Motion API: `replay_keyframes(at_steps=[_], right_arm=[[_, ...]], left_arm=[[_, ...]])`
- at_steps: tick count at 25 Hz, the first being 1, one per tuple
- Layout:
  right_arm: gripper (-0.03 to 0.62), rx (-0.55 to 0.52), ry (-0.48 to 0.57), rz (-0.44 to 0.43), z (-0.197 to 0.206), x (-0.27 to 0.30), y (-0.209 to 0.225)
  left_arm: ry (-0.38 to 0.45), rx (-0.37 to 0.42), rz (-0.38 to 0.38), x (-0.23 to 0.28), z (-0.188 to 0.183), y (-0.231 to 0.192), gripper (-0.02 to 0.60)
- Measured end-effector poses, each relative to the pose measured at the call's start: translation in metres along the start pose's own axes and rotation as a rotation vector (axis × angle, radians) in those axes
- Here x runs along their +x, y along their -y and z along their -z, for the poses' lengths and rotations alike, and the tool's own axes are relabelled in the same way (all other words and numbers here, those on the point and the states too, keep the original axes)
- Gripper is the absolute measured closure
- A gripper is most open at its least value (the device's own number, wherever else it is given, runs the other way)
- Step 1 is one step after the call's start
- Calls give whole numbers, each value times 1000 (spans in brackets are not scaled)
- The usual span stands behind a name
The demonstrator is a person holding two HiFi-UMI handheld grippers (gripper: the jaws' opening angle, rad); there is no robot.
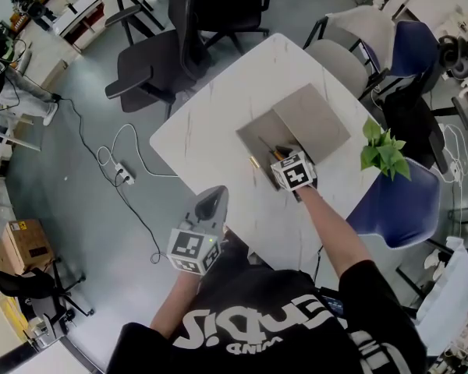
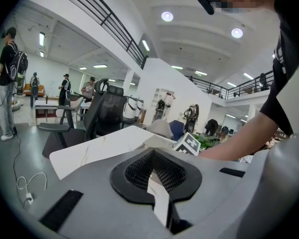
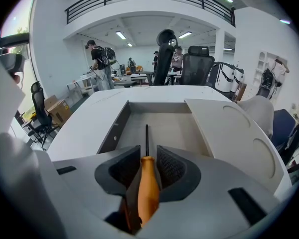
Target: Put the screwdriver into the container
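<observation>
Screwdriver (image 3: pixel 147 188) clenched in right tool (image 3: pixel 148 156), orange handle between jaws, shaft out over open container (image 3: pixel 174 128)

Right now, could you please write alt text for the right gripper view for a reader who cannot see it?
The right gripper has its jaws closed on the orange handle of a screwdriver, whose dark shaft points forward over an open grey container on a white table. Office chairs and standing people fill the background.
</observation>
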State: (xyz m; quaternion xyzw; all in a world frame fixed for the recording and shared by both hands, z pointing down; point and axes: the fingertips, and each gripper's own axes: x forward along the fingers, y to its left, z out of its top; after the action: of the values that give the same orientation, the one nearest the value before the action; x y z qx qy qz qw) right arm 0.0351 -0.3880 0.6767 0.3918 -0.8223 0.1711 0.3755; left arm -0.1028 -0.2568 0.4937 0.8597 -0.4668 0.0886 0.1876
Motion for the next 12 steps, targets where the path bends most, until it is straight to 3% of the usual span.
replay_keyframes(at_steps=[8, 12], right_arm=[[491, 5, 16, 10, -2, -11, 1], [521, 9, 57, 28, -15, -31, 5]], left_arm=[[8, -5, 3, -2, 1, 0, 568], [12, 0, 14, -3, 0, 5, 568]])
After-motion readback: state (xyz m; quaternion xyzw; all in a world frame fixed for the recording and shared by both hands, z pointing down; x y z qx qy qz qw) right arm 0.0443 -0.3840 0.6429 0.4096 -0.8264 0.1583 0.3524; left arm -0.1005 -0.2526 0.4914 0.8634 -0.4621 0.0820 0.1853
